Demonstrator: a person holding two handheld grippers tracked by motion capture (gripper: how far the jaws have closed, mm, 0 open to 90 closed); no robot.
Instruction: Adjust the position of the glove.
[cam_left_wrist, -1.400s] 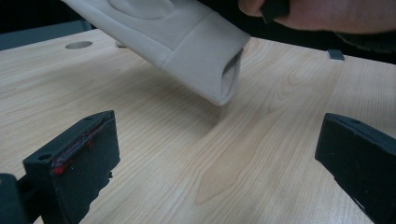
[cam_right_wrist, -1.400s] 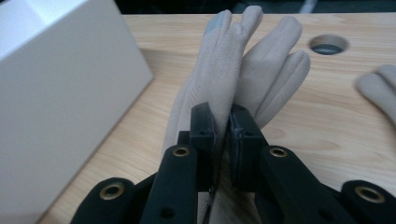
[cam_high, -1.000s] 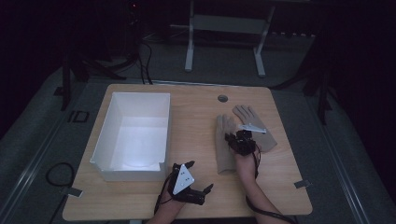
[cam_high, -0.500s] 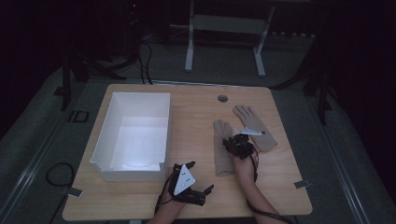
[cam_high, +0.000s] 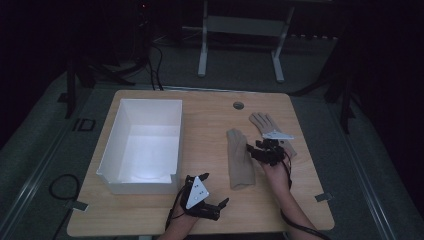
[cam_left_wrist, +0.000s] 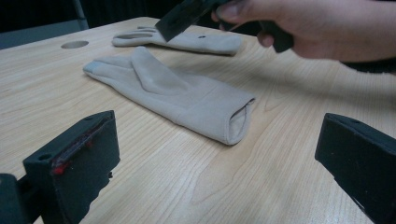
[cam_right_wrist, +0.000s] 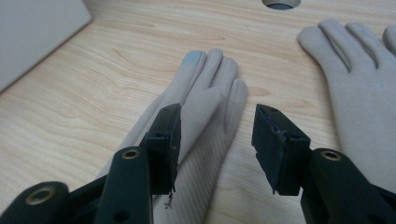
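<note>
Support: light wooden table, round hole near far edge.
Left of grippers: white open box.
Beside right gripper: two beige gloves, nearer glove, farther glove, both flat.

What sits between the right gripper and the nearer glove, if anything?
Nothing visible. The right gripper hangs open just above the nearer glove, one jaw over its edge. The second glove lies apart, off to the side.
</note>
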